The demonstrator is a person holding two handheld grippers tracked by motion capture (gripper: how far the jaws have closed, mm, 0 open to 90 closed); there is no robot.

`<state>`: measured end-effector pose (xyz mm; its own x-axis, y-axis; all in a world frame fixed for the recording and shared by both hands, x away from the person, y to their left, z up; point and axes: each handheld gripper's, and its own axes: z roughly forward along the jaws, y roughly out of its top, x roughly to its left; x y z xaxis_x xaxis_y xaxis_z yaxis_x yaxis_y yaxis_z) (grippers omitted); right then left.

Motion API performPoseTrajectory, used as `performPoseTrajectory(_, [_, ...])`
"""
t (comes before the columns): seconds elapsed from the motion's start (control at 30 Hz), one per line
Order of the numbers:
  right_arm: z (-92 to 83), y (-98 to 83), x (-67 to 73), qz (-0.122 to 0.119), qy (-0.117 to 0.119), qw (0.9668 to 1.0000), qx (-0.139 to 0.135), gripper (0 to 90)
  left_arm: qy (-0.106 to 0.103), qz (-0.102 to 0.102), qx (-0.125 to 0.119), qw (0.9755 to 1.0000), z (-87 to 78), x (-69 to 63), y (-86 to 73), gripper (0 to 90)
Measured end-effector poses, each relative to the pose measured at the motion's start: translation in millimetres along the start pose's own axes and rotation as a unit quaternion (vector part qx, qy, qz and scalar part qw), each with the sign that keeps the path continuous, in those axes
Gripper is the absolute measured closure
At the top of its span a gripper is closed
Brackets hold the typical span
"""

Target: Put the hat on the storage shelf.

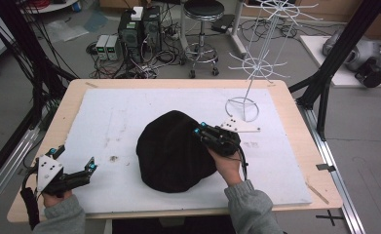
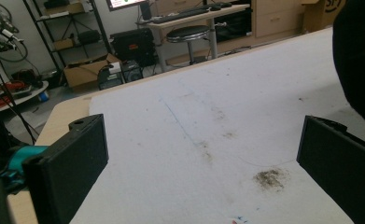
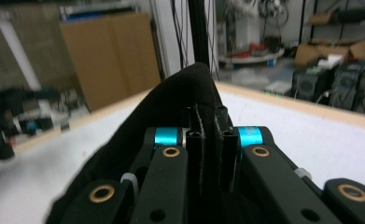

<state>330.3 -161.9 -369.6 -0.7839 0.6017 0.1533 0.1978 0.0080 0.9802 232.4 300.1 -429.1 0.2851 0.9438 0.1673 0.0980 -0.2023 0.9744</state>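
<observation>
A black knit hat (image 1: 174, 148) is lying in a soft heap on the white mat (image 1: 110, 122), its right edge being pinched into a raised fold between the closed jaws of the right gripper (image 1: 199, 128), seen in the right gripper view as a thin ridge of fabric (image 3: 207, 154) running up between the two pads. Only that narrow fold is sitting inside the jaws; the bulk of the hat is hanging below and to the left of them, so the knit is likely to be slipping free, or stretching, if the hand is lifting quickly. Beyond the jaws, to their right, a white wire display rack (image 1: 256, 63) is standing on its ring base (image 1: 242, 108), and a dragging hem could be catching a prong and tipping it. The left gripper (image 1: 73, 163) is hovering well apart at the mat's near-left corner, its jaws wide open with nothing between them but stained mat.
</observation>
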Motion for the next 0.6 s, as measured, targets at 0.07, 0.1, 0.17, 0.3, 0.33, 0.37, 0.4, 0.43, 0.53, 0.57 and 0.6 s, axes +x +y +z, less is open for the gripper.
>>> performPoseTrajectory(0.07, [-3.1,3.9,-1.3,0.007,0.003,0.9998,-0.02,86.4,0.0,0.002,0.0,1.0,-1.0,0.1,0.0,2.3])
performPoseTrajectory(0.1, [-4.5,5.7,-2.0,0.013,0.007,0.9996,-0.025,86.4,0.001,0.001,-0.001,1.0,-1.2,-0.1,0.0,2.3])
performPoseTrajectory(0.17, [-7.6,9.0,-2.7,0.012,0.006,0.9991,-0.04,86.4,0.002,0.002,-0.001,1.0,-2.0,0.2,0.0,2.4])
performPoseTrajectory(0.3, [-17.1,20.9,-1.5,0.022,0.005,0.9965,-0.081,86.5,0.004,0.002,0.0,1.0,-3.4,0.9,-0.3,2.4])
performPoseTrajectory(0.33, [-17.1,20.9,-1.5,0.022,0.005,0.9965,-0.081,86.5,0.005,0.002,0.0,1.0,-3.8,1.0,-0.3,2.4])
performPoseTrajectory(0.37, [-19.2,23.9,-1.4,0.021,0.006,0.9958,-0.088,86.5,0.005,0.002,0.0,1.0,-4.0,1.0,-0.3,2.4])
performPoseTrajectory(0.4, [-21.6,27.0,-1.0,0.021,0.006,0.9953,-0.095,86.6,0.006,0.001,0.0,1.0,-4.1,1.0,-0.4,2.3])
performPoseTrajectory(0.43, [-23.9,29.9,-0.6,0.02,0.001,0.9943,-0.104,86.6,0.006,0.002,0.0,1.0,-4.3,1.1,-0.3,2.3])
performPoseTrajectory(0.53, [-33.5,42.4,-1.7,0.024,0.0,0.9899,-0.14,86.6,0.007,0.001,-0.002,1.0,-4.0,1.0,-0.5,2.3])
performPoseTrajectory(0.57, [-33.5,42.4,-1.7,0.024,0.0,0.9899,-0.14,86.6,0.007,0.001,0.0,1.0,-4.0,1.3,-0.5,2.3])
performPoseTrajectory(0.6, [-35.9,45.6,-2.0,0.023,-0.003,0.9887,-0.148,86.7,0.007,0.001,0.0,1.0,-3.8,1.4,-0.6,2.3])
